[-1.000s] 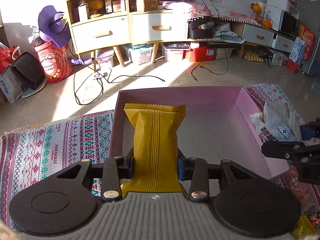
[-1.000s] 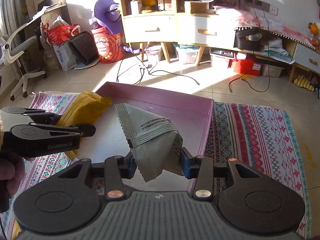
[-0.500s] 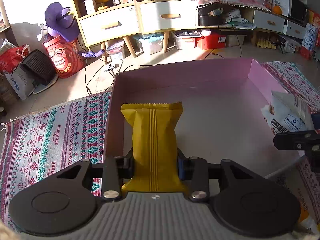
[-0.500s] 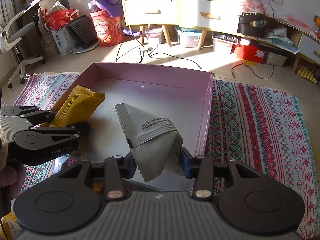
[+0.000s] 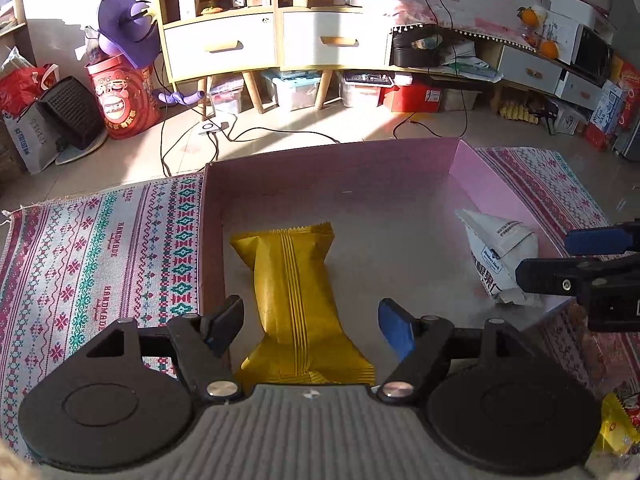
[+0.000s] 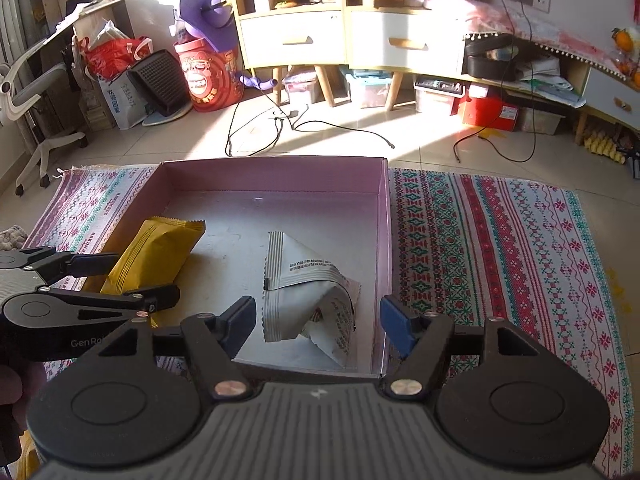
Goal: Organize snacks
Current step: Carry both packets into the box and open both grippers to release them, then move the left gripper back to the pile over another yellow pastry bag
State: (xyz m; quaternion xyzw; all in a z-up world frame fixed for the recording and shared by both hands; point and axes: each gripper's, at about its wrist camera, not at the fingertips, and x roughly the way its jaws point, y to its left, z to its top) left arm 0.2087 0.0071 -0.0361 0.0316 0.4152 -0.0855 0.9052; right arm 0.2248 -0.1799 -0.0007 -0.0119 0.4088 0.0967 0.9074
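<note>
The left claw (image 5: 310, 322), jaws just opened, straddles a yellow packet (image 5: 294, 280) lying in the pink box (image 5: 332, 164); a white packet (image 5: 500, 256) lies right.

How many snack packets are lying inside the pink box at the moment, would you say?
2. The yellow packet lies by the pink box's left wall; the white packet lies near its right wall. More snacks sit outside the box, partly out of frame.

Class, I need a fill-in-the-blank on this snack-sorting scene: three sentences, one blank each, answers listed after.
1. The yellow snack packet lies inside the ____ box.
2. The white snack packet lies near the box's ____ wall in the right wrist view.
3. The left tool and right tool have just been opening; neither ____ a packet now.

Answers: pink; right; grips
</note>
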